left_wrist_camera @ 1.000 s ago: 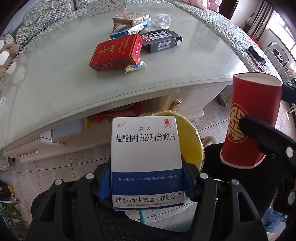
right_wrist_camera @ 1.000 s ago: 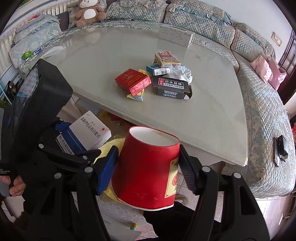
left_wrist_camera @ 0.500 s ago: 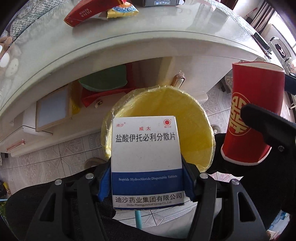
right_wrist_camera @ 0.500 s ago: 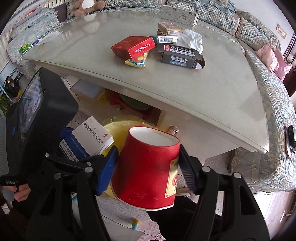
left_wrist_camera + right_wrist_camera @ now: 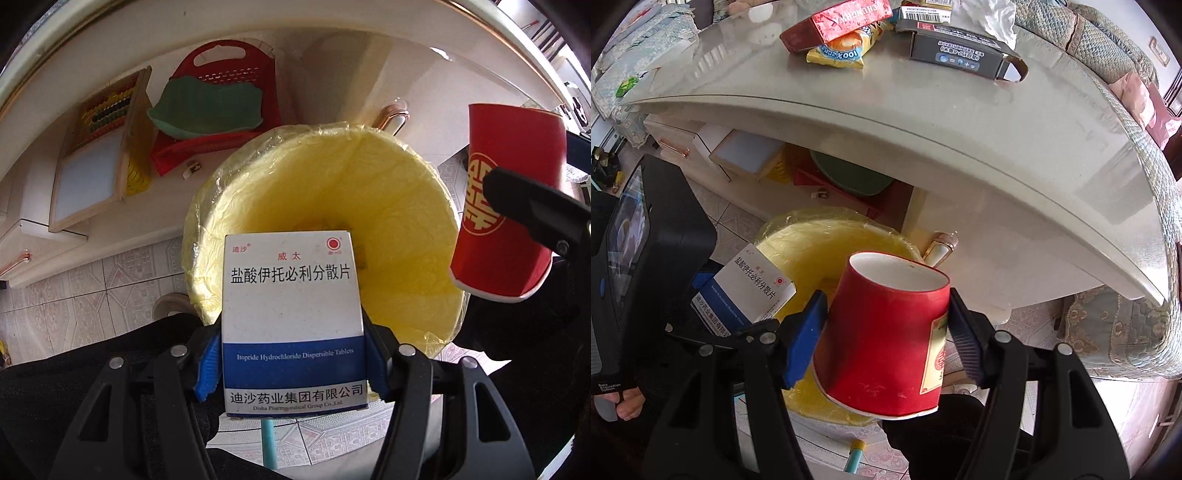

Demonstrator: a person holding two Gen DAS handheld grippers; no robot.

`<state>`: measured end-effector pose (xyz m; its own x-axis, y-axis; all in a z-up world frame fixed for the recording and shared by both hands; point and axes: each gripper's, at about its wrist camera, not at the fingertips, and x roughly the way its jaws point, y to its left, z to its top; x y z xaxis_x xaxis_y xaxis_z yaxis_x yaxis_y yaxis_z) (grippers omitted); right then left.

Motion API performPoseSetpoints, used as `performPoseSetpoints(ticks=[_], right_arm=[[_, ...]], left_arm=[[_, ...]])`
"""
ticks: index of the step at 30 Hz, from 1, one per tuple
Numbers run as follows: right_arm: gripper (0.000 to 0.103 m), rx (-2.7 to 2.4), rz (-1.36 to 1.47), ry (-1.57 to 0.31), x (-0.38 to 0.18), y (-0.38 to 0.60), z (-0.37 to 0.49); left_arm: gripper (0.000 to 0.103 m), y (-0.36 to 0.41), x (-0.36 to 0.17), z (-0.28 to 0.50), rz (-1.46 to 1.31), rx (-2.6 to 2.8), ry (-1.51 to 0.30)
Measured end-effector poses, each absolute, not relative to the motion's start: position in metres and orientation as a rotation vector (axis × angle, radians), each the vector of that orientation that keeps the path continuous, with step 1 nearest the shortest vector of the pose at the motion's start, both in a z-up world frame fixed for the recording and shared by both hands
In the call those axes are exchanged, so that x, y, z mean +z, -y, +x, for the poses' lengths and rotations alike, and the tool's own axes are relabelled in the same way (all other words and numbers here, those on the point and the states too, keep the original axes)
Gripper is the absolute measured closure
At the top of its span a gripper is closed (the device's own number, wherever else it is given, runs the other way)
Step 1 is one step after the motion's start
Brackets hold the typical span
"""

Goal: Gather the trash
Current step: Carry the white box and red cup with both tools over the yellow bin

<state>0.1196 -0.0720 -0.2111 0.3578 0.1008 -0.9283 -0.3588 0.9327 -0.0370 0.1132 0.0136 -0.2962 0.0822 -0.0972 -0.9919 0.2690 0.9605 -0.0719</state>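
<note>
Left hand-held gripper (image 5: 291, 363) clamping a medicine box (image 5: 291, 321), right hand-held gripper (image 5: 886, 341) clamping a red cup (image 5: 886, 332), both above the yellow bin (image 5: 388, 206).

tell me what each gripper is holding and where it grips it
The left gripper clamps the medicine box by its side edges near the bottom; the right gripper clamps the red paper cup across its side walls.

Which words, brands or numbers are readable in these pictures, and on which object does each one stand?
"盐酸伊托必利分散片", "Itopride Hydrochloride Dispersible Tablets", "迪沙药业集团有限公司": medicine box in the left gripper.
Gold "囍" sign: red paper cup in the right gripper.
"CHUNGHWA": red carton on the table.
"100%": yellow snack packet.
Black box: print too small to read.
</note>
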Motion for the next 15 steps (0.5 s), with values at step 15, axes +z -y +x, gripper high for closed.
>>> performPoseSetpoints(ticks=[15], right_arm=[[0.039,0.316,-0.200,-1.266,-0.251,0.074,0.140]], left_arm=[[0.042,-0.011,-0.331,0.124,0.114,-0.281,-1.563]])
